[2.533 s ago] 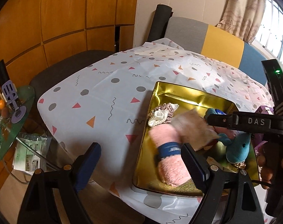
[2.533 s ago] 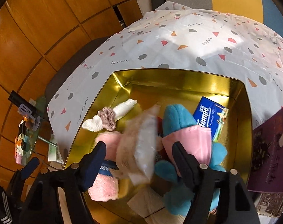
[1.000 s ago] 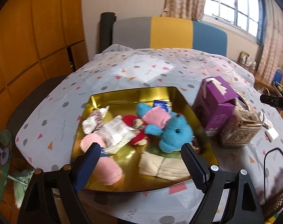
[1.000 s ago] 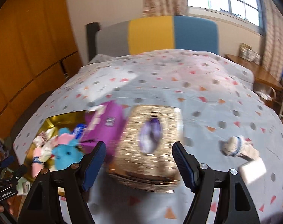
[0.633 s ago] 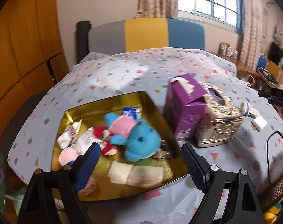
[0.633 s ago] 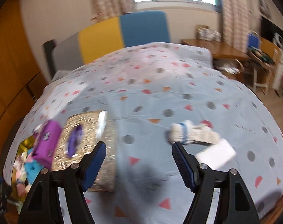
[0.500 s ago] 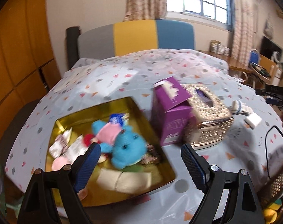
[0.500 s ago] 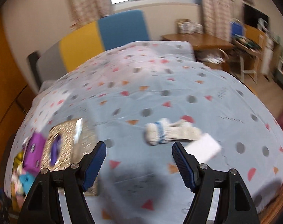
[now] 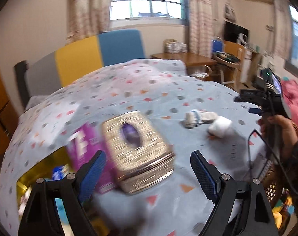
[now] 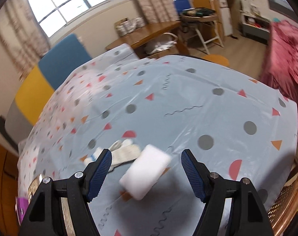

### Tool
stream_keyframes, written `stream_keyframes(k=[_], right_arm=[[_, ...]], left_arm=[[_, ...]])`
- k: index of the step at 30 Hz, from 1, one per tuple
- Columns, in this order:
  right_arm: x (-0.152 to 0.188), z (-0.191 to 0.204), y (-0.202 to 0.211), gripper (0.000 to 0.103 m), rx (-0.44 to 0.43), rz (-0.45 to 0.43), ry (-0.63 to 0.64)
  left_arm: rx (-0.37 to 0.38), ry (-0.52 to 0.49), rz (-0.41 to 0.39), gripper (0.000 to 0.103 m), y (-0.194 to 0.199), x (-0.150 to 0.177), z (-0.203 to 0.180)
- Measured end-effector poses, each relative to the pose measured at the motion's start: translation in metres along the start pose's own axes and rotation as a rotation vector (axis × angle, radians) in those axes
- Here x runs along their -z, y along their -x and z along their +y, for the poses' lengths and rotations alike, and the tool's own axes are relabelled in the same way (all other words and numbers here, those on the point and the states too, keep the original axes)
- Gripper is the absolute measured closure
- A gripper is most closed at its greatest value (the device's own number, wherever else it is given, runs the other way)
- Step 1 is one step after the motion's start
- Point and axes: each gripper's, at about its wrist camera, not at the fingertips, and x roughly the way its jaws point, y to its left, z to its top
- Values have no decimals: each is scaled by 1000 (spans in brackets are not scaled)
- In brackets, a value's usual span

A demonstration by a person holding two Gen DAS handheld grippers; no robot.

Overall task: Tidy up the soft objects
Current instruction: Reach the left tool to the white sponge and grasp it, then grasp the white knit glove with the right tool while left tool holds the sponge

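My right jaws (image 10: 146,174) stand open, nothing between the pads. The white rectangular foam sponge block (image 10: 146,176) lies on the surface in the gap ahead of them, touching neither pad. Judged light, squashy, not slippery; best pinched across its short sides, mid-length.

Rolled white knit glove with a blue cuff band (image 10: 119,154) lies just beyond my left-hand pad, beside the block. Limp and light; take it at the thick of the roll.

My left jaws (image 9: 147,174) also open, empty. Gold glittery tissue box (image 9: 138,153) sits ahead between them, purple carton (image 9: 84,147) against its left side. Gold metal tray (image 9: 32,174) beyond the left pad: blue packet visible inside, the rest blurred.
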Motion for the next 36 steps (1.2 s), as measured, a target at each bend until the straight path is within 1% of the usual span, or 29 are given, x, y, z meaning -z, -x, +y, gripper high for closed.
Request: stream_keyframes(k=[3, 5, 7, 10, 12, 20, 23, 26, 28, 31, 32, 33, 34, 35, 36], right_arm=[[0, -13, 4, 29, 20, -71, -50], [-1, -17, 10, 28, -19, -106, -77], [-2, -21, 16, 28, -34, -137, -90], [-4, -27, 17, 28, -71, -134, -126], [-5, -32, 15, 27, -92, -128, -154], [-5, -37, 10, 27, -146, -95, -199], [-4, -40, 9, 27, -166, -92, -224], [-4, -43, 6, 27, -187, -77, -244], [-4, -44, 7, 27, -196, -81, -253], [-3, -46, 7, 26, -210, -80, -270], [-3, -46, 6, 26, -213, -74, -275], [-3, -46, 4, 26, -215, -70, -277], [-3, -46, 4, 26, -215, -68, -276], [-3, -46, 4, 26, -214, -69, -275], [-3, -45, 5, 26, -214, -72, -275]], left_arm=[[55, -53, 36, 17, -29, -18, -30], [83, -86, 56, 17, -49, -27, -50], [116, -107, 84, 17, -70, -33, -67], [187, -144, 139, 17, -107, -39, -97], [220, -179, 179, 17, -133, -43, -117], [347, -276, 277, 16, -205, -52, -168], [360, -296, 307, 16, -226, -55, -185], [372, -325, 308, 16, -240, -55, -201], [376, -342, 304, 16, -250, -55, -209], [374, -343, 336, 17, -266, -51, -217], [367, -347, 343, 19, -269, -49, -219], [368, -342, 351, 27, -272, -46, -220], [383, -320, 348, 39, -272, -47, -218], [383, -301, 342, 44, -269, -48, -216], [382, -291, 348, 45, -267, -47, -214]])
